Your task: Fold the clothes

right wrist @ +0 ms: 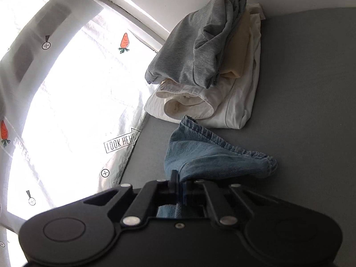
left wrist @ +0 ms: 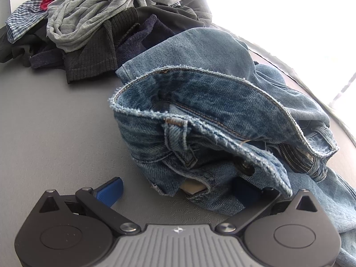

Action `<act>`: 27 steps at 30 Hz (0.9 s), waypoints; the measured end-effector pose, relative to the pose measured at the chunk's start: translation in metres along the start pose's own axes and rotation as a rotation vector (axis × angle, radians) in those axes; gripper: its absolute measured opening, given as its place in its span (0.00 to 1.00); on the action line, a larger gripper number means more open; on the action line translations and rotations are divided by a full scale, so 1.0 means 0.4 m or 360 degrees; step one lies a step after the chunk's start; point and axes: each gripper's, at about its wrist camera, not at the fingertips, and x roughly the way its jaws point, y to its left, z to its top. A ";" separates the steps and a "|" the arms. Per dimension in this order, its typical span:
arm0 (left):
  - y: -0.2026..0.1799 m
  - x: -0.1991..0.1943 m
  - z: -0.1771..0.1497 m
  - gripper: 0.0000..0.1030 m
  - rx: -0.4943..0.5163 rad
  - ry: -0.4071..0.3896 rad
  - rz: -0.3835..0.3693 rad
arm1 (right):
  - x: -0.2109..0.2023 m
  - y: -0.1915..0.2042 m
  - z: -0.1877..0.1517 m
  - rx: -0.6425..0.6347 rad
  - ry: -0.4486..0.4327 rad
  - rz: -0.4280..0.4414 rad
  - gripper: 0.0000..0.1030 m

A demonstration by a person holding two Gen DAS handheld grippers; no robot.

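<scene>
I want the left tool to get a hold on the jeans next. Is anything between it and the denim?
Nothing visible. The left tool is open at the waistband of the jeans, one blue finger on bare grey table, the other tucked under denim. The pile of unfolded clothes lies farther back.

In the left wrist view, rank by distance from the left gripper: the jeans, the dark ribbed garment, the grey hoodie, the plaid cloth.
From the left gripper:
1. Jeans, right beside it, over its right finger.
2. Dark ribbed garment, beyond, centre-left.
3. Grey hoodie, atop the far pile.
4. Plaid cloth, far left; close to the hoodie's range.
</scene>
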 end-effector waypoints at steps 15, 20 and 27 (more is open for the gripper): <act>0.025 -0.039 0.037 0.82 -0.0022 -0.0141 -0.0060 | -0.039 -0.126 -0.112 -0.0625 0.0047 -0.0594 0.03; 0.036 -0.041 0.088 0.38 -0.0145 -0.0206 -0.0106 | -0.054 -0.112 -0.116 -0.0584 -0.0027 -0.0552 0.03; -0.026 -0.083 0.114 0.27 0.0090 -0.0314 -0.0070 | -0.127 -0.043 -0.076 -0.0520 -0.0253 -0.0417 0.03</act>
